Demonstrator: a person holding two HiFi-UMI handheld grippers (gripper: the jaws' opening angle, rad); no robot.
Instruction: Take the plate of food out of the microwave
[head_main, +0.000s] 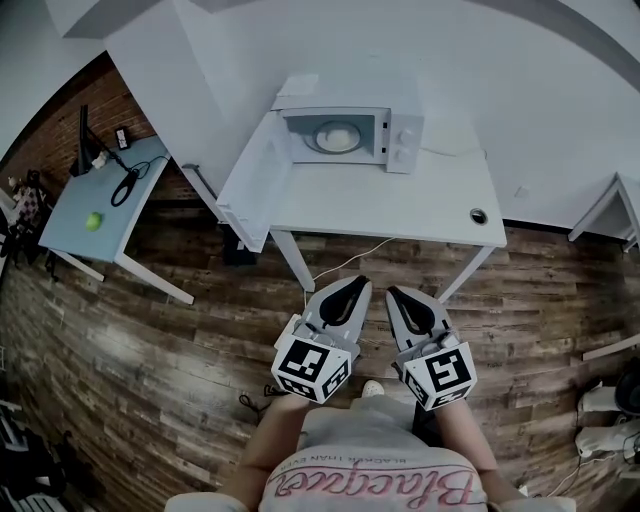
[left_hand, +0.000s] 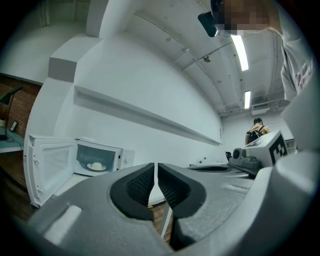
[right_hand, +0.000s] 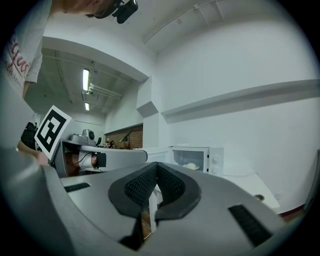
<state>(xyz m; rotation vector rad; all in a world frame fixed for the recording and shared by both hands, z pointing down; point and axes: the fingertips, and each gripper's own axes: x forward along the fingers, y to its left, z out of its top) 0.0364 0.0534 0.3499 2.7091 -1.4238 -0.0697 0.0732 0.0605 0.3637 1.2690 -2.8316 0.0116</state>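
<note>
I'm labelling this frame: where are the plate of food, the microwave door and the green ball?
plate of food (head_main: 337, 137), head view, the pale food mound
microwave door (head_main: 254, 182), head view, open door's inner panel
green ball (head_main: 93, 221), head view, its centre

Green ball, perhaps fruit, on blue side table.

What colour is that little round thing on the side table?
The round thing is green, clearest in the head view.
</note>
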